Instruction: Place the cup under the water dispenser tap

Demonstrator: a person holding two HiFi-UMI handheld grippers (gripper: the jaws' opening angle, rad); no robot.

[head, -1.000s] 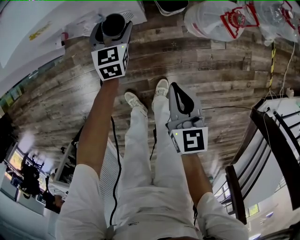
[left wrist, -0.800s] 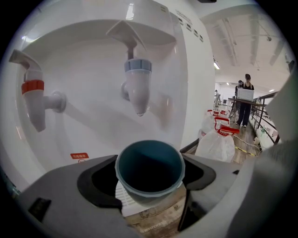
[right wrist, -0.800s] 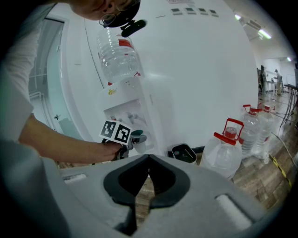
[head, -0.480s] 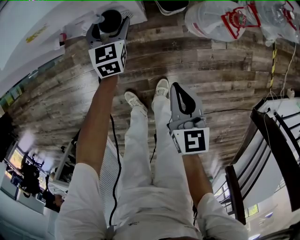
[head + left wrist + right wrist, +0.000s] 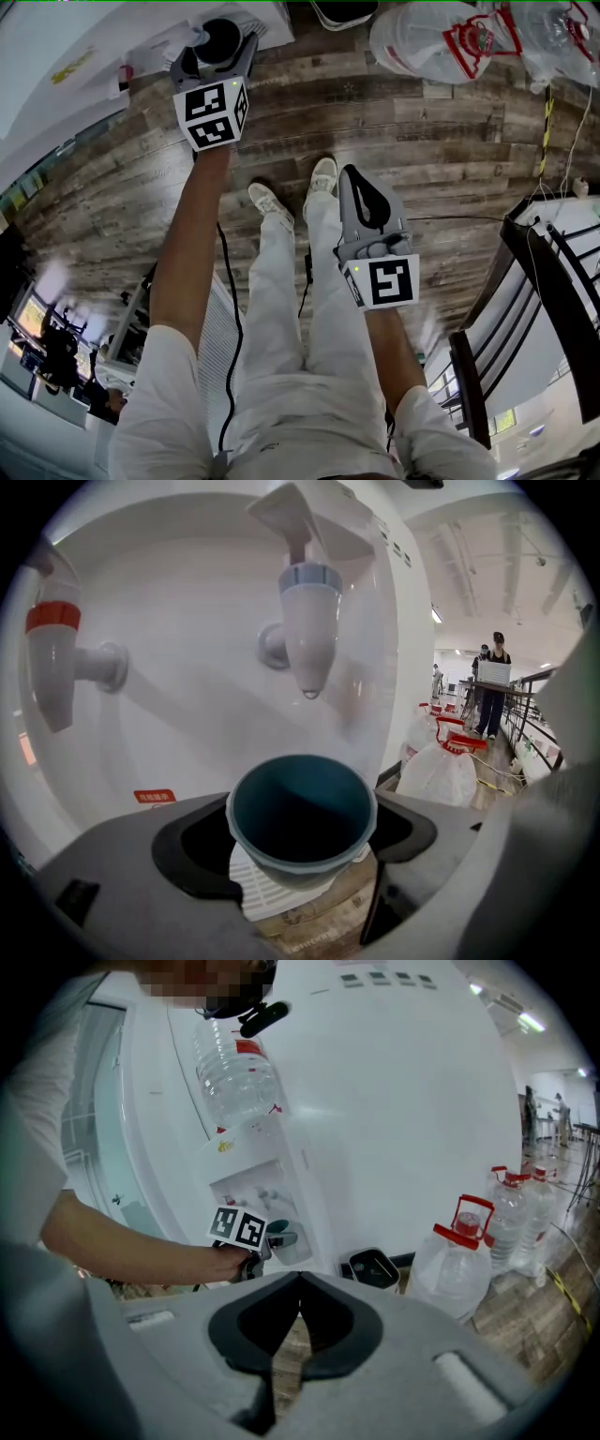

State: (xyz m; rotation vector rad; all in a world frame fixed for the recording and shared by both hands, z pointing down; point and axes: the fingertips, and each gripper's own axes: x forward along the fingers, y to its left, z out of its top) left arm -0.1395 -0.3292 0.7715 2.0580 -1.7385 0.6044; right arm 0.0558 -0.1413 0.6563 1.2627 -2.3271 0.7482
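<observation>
Head view: the left hand-held gripper (image 5: 223,39) reaches out at 11 o'clock. The right hand-held gripper (image 5: 352,180) hangs near centre over the plank floor (image 5: 450,141).

Left gripper view: the teal cup (image 5: 300,808) stands between jaws that have just opened a little wider and do not clamp it. It is directly below the blue-collared tap (image 5: 309,621) of the white water dispenser (image 5: 187,705), over the drip grille (image 5: 267,892). A red tap (image 5: 52,658) is at 9 o'clock.

Right gripper view: the jaws are closed together on nothing.

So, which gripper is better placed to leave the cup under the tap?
Left. The cup stands between the jaws of the left gripper, below the blue tap, and those jaws have just been opening. The right gripper is shut, empty, back from the dispenser.
</observation>
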